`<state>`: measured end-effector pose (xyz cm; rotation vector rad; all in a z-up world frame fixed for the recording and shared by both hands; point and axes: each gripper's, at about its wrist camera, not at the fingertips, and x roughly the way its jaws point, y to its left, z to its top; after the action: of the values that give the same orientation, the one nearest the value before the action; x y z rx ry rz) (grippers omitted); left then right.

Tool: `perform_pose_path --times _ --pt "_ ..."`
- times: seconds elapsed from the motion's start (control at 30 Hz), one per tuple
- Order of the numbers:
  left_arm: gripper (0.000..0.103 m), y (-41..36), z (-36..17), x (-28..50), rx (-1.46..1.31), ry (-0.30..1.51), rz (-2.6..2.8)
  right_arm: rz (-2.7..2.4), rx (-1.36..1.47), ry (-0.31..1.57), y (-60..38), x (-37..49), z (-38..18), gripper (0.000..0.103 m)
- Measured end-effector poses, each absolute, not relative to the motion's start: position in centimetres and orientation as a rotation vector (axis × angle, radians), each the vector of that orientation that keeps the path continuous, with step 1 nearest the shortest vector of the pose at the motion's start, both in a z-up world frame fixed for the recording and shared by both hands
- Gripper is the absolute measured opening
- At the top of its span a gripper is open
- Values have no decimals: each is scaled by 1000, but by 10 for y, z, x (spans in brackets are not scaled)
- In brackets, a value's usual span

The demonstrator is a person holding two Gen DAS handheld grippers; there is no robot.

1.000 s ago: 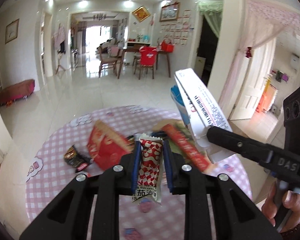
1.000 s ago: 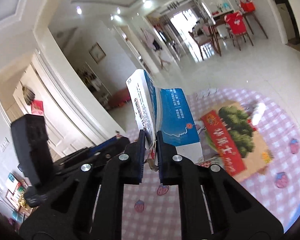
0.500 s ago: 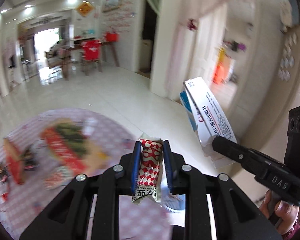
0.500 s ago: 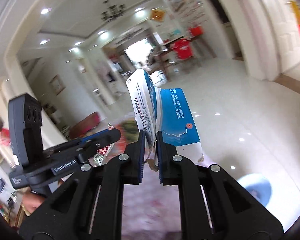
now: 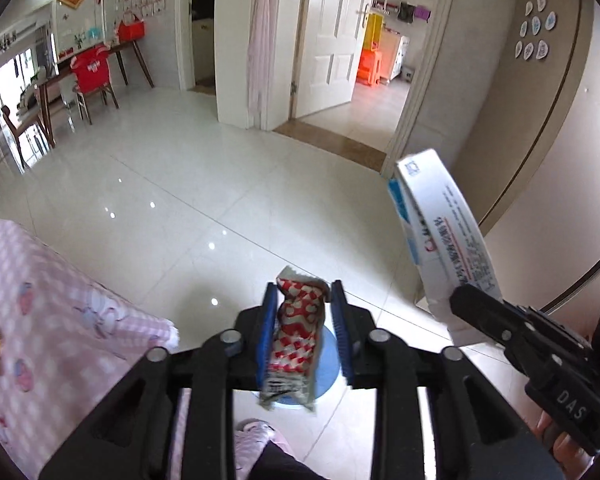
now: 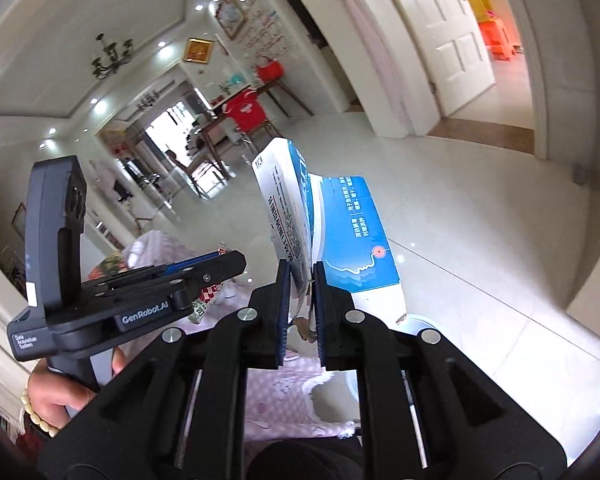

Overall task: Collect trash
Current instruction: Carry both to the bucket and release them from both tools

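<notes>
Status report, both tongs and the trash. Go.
Left tongs just opened, red wrapper loose between them, over blue bin. Right tongs shut on blue-white box. Nothing in the way.

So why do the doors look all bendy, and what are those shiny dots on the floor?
In the left wrist view, the fisheye lens bows the white door and its frame, and the dots on the tile floor are lamp reflections; the pink checked tablecloth is soft with blur. In the right wrist view, the walls curve too, and the ceiling spotlights glare white.
</notes>
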<state>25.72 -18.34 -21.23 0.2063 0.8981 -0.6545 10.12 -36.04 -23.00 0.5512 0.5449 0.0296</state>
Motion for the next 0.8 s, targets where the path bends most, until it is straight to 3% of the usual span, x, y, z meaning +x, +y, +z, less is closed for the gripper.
perform_pose_path --times 0.03,0.1,0.8 --pt "58 -190 -219 261 208 918 -641 21 559 549 -365 101 -233 11" --pt "70 -196 -227 265 219 933 -612 7 568 559 -375 97 -241 11" --pt "75 -157 -224 266 214 934 -503 53 566 617 -348 130 -250 11"
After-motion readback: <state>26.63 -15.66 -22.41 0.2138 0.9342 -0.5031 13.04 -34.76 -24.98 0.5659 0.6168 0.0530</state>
